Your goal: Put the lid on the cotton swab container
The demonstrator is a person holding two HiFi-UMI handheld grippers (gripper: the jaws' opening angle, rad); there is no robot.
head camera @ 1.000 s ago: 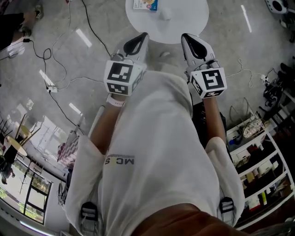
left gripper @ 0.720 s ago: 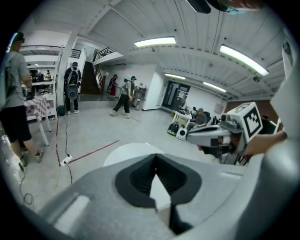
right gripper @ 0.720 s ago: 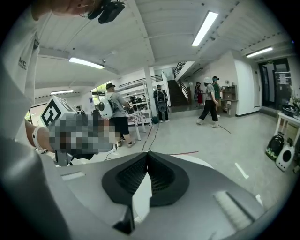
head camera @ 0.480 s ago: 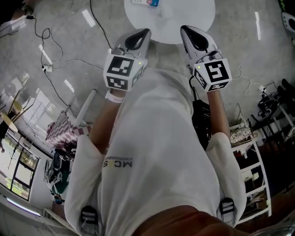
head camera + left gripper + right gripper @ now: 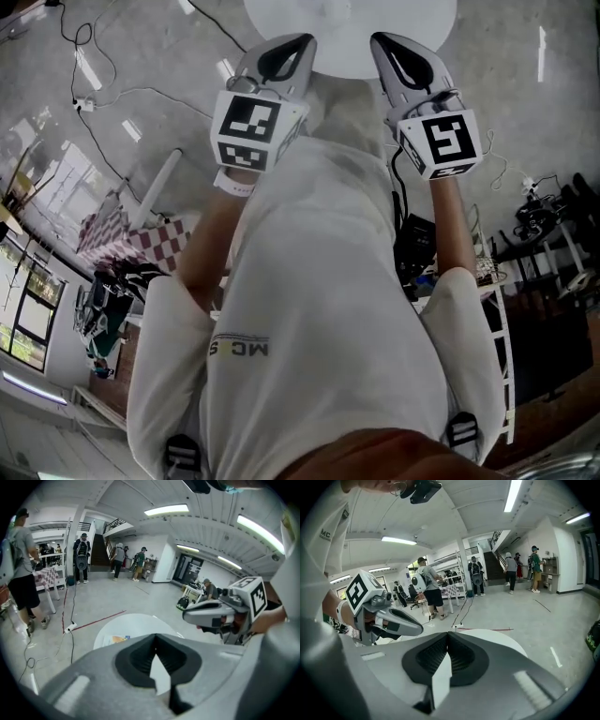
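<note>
I hold both grippers up in front of my chest, side by side, pointing at a round white table (image 5: 349, 45) ahead. My left gripper (image 5: 302, 43) and right gripper (image 5: 379, 41) each have their jaws together with nothing between them. In the left gripper view my left gripper (image 5: 155, 637) aims at the round white table (image 5: 136, 624), where a small colourful packet (image 5: 119, 639) lies; the right gripper (image 5: 211, 616) shows beside it. In the right gripper view the right gripper (image 5: 448, 634) faces the round white table (image 5: 497, 637). No cotton swab container or lid can be made out.
Cables and a power strip (image 5: 82, 103) lie on the concrete floor at the left. A checkered table (image 5: 122, 239) stands at the lower left, shelving (image 5: 525, 281) at the right. Several people stand in the hall beyond the table.
The head view has tipped so the round table slid toward the top edge and the packet left the view. Both grippers stay shut before my chest, slightly higher in the frame.
</note>
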